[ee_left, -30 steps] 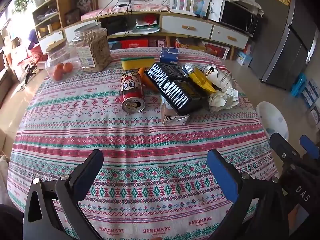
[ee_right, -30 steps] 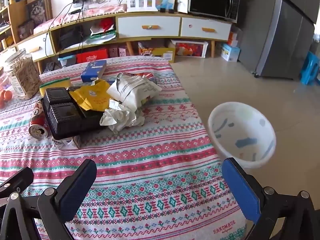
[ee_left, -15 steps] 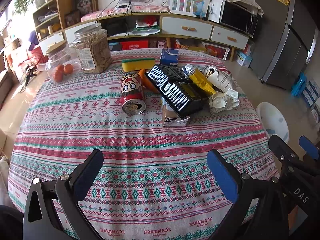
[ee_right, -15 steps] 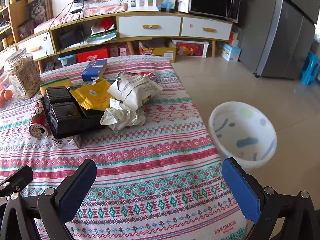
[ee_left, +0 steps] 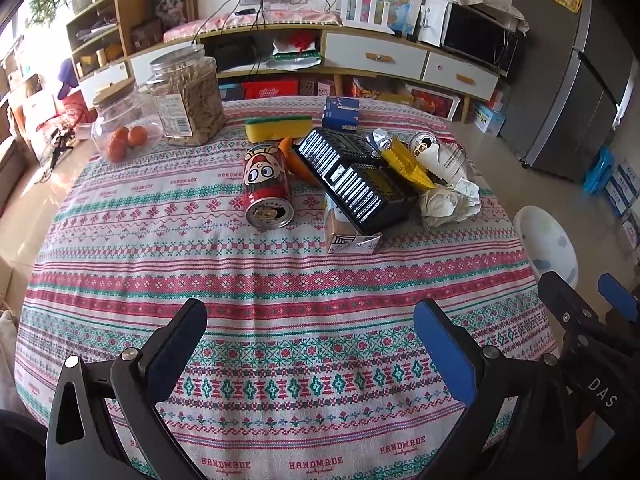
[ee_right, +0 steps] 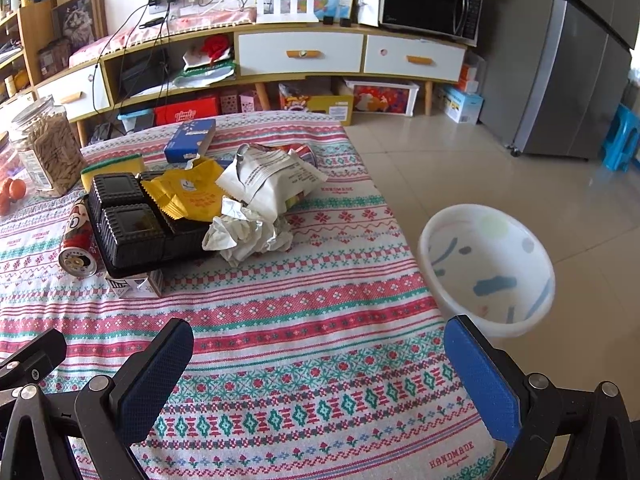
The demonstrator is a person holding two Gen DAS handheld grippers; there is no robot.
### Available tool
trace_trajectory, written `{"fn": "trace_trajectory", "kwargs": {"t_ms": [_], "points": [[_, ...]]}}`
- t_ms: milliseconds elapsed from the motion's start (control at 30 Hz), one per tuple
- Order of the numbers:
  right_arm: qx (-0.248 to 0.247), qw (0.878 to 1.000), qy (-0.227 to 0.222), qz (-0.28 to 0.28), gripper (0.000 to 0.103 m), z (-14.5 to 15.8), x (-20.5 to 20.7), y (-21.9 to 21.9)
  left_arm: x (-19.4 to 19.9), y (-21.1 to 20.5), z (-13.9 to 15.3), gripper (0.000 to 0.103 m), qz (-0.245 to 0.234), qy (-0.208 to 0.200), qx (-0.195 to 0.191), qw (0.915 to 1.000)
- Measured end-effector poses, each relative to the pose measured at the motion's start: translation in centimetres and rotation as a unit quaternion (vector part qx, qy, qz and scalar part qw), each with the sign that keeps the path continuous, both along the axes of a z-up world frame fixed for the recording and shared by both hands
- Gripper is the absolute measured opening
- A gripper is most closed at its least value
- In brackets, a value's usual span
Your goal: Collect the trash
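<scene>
Both our left gripper (ee_left: 310, 344) and right gripper (ee_right: 320, 364) gape empty; the crumpled white paper wad (ee_right: 248, 236) looks light, squashy, so we pinch across its middle

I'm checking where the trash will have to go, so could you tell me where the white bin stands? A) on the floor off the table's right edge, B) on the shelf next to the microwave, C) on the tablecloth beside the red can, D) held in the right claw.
A: the white bin sits on the tiled floor just past the table's right edge, and both claws are open and empty.
</scene>
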State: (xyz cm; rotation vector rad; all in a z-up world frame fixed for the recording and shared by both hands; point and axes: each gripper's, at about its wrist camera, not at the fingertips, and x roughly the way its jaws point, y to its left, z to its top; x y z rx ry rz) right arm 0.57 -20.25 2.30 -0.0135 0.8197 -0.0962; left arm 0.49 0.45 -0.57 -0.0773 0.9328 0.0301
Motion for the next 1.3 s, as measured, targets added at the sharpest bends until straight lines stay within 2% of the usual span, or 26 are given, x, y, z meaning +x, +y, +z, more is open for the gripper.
{"fn": "trace_trajectory", "kwargs": {"t_ms": [1300], "points": [[0.006,1.000,0.016,-0.003,0.103,-0.53,0.49,-0.23,0.31,0.53,-0.37,0.103,-0.005,0.008,-0.016,0.9998]]}}
